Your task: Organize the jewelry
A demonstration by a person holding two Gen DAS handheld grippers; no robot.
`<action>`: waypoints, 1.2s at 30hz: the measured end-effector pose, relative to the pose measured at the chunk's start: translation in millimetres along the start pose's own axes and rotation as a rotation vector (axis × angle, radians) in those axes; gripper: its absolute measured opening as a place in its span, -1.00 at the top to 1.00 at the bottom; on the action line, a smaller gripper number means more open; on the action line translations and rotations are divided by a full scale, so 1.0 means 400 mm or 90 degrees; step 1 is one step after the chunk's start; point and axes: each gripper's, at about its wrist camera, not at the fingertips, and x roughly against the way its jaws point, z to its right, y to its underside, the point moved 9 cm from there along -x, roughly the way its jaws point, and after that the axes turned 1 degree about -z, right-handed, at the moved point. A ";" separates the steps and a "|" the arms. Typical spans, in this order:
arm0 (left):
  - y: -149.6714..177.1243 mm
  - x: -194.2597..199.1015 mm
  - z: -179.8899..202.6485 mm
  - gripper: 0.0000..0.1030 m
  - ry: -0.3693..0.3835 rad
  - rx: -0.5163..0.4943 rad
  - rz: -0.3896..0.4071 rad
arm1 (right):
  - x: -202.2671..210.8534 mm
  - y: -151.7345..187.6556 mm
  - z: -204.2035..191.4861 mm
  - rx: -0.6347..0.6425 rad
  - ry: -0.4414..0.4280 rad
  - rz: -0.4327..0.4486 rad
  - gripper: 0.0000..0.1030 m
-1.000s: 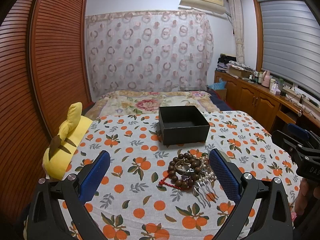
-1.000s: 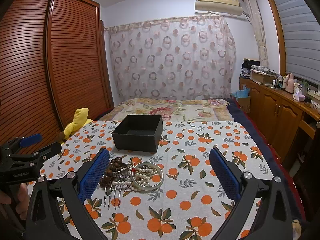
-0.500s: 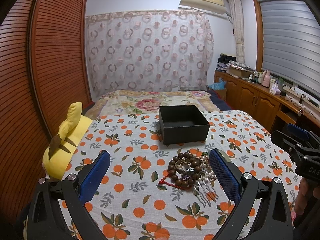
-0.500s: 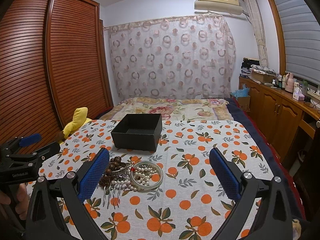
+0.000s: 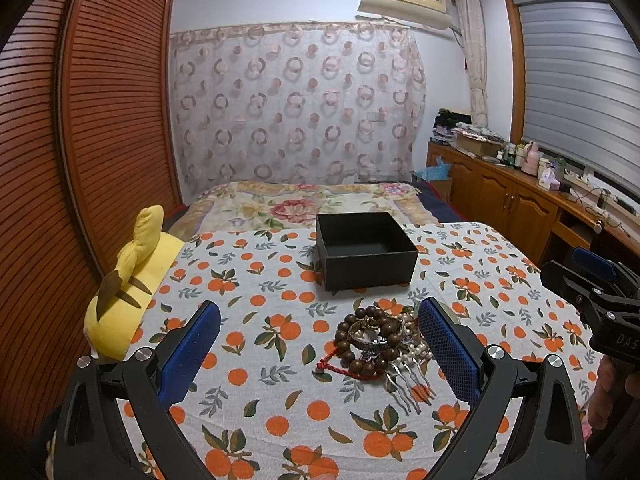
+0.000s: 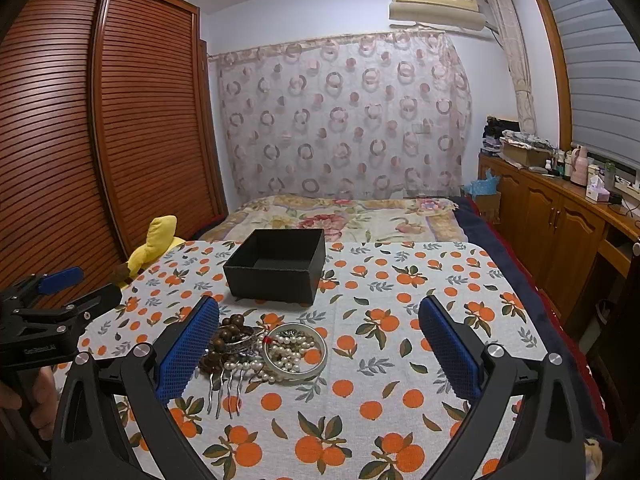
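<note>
A pile of jewelry lies on the orange-print cloth: a brown bead bracelet (image 5: 366, 340), a silver bangle (image 6: 295, 350) ringing white pearls (image 6: 286, 354), and a metal hair comb (image 5: 408, 384). The comb also shows in the right wrist view (image 6: 226, 390). An open, empty black box (image 5: 366, 250) stands just behind the pile; it also shows in the right wrist view (image 6: 276, 266). My left gripper (image 5: 320, 354) is open and empty, hovering before the pile. My right gripper (image 6: 320, 354) is open and empty, with the pile by its left finger.
A yellow plush toy (image 5: 128, 284) sits at the table's left edge. A bed (image 5: 304, 204) lies behind the table, a louvered wardrobe (image 5: 80, 140) on the left, wooden cabinets (image 6: 560, 232) on the right. The other gripper shows at each view's side (image 5: 600, 300) (image 6: 44, 320).
Both views have barely shifted. The grippers stay open and nothing on the table has moved.
</note>
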 end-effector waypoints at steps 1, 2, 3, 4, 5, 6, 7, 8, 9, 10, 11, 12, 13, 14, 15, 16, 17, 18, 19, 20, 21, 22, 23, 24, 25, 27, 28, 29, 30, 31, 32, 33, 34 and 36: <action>0.000 0.000 0.000 -0.86 0.000 0.000 0.000 | 0.002 -0.003 0.001 0.000 0.000 0.000 -0.95; 0.000 0.000 0.000 -0.86 0.000 0.000 0.000 | 0.003 -0.003 0.001 0.000 0.000 -0.001 -0.95; 0.000 0.000 0.000 -0.86 0.000 0.000 0.000 | 0.000 0.000 -0.001 0.000 -0.001 -0.001 -0.95; 0.000 0.000 0.000 -0.86 0.001 0.000 0.000 | 0.000 0.001 -0.001 0.000 0.000 -0.001 -0.95; 0.000 0.000 0.000 -0.86 0.000 0.000 0.000 | 0.003 -0.003 0.001 0.000 0.000 -0.001 -0.95; 0.000 0.000 0.000 -0.86 0.000 0.000 0.000 | 0.000 -0.001 -0.001 0.000 0.000 -0.001 -0.95; 0.000 0.000 0.000 -0.86 0.000 0.000 0.000 | 0.000 0.000 -0.001 0.000 0.000 -0.001 -0.95; 0.000 0.000 0.000 -0.86 0.000 0.000 0.000 | 0.003 -0.004 0.001 -0.001 0.000 -0.001 -0.95; 0.000 0.000 0.000 -0.86 0.000 0.000 0.000 | 0.005 -0.005 0.001 -0.001 0.000 -0.001 -0.95; 0.000 0.000 0.000 -0.86 0.000 0.000 0.000 | 0.001 -0.001 -0.001 -0.001 0.000 -0.001 -0.95; 0.000 0.000 0.000 -0.86 0.001 0.000 0.001 | 0.002 -0.001 -0.001 0.000 0.000 0.000 -0.95; 0.000 0.000 0.000 -0.86 0.000 0.000 0.001 | 0.003 -0.003 -0.001 0.000 0.000 0.000 -0.95; 0.000 0.000 0.000 -0.86 0.000 0.000 0.001 | 0.002 -0.002 -0.001 0.000 0.000 0.000 -0.95; 0.000 0.000 0.000 -0.86 0.001 0.001 0.000 | 0.004 -0.004 0.000 -0.001 0.000 0.000 -0.95; 0.000 0.000 0.000 -0.86 0.001 0.001 0.000 | 0.003 -0.003 0.000 0.000 0.000 -0.001 -0.95; 0.000 0.000 0.000 -0.86 0.000 0.000 0.001 | 0.006 -0.007 0.001 -0.001 0.000 -0.001 -0.95; 0.000 0.000 0.000 -0.86 0.000 0.000 0.000 | 0.003 -0.003 -0.001 0.000 0.000 0.000 -0.95; 0.000 0.000 0.000 -0.86 0.001 0.000 0.001 | 0.004 -0.005 0.000 0.000 0.000 0.000 -0.95; 0.000 0.000 0.000 -0.86 0.001 0.000 0.000 | 0.006 -0.008 0.001 0.000 -0.001 -0.001 -0.95; 0.000 0.000 0.000 -0.86 0.001 0.000 0.001 | 0.005 -0.007 0.000 0.000 -0.001 0.000 -0.95; 0.000 0.000 0.000 -0.86 0.001 0.000 0.000 | 0.006 -0.008 0.000 0.000 -0.001 0.000 -0.95; 0.000 0.000 0.000 -0.86 0.000 0.001 0.000 | 0.007 -0.009 0.000 0.000 -0.001 -0.001 -0.95; 0.000 0.000 0.000 -0.86 0.001 0.001 0.001 | 0.002 -0.004 -0.002 0.000 -0.001 -0.001 -0.95; 0.000 0.000 0.000 -0.86 0.001 0.001 0.000 | 0.003 -0.006 -0.001 0.000 -0.001 -0.001 -0.95; 0.000 0.000 0.000 -0.86 0.001 0.001 0.000 | 0.002 -0.005 -0.002 0.000 -0.001 -0.002 -0.95; 0.000 0.000 0.000 -0.86 0.001 0.001 -0.001 | 0.004 -0.003 -0.003 0.000 -0.001 -0.001 -0.95; 0.001 0.000 0.000 -0.86 0.001 0.001 -0.001 | -0.002 0.004 -0.006 0.000 -0.001 -0.003 -0.95; 0.001 0.000 0.000 -0.86 0.000 0.001 -0.001 | 0.001 0.003 -0.005 -0.001 -0.002 -0.003 -0.95; 0.003 0.000 0.002 -0.86 0.000 0.001 -0.002 | -0.001 0.008 -0.009 -0.001 -0.002 -0.004 -0.95; 0.006 0.001 0.005 -0.86 0.000 0.001 -0.003 | -0.002 0.008 -0.012 -0.001 -0.002 -0.005 -0.95; 0.009 0.000 0.006 -0.86 0.000 0.001 -0.004 | -0.006 0.014 -0.015 0.000 -0.004 -0.007 -0.95; 0.011 -0.001 0.007 -0.86 0.000 0.002 -0.006 | -0.007 0.017 -0.016 0.000 -0.005 -0.008 -0.95; 0.015 0.002 0.004 -0.86 0.000 0.003 -0.009 | -0.013 0.006 -0.022 0.000 -0.008 -0.011 -0.95; 0.025 -0.024 0.004 -0.86 0.000 0.006 -0.015 | -0.019 0.010 -0.023 0.000 -0.013 -0.019 -0.95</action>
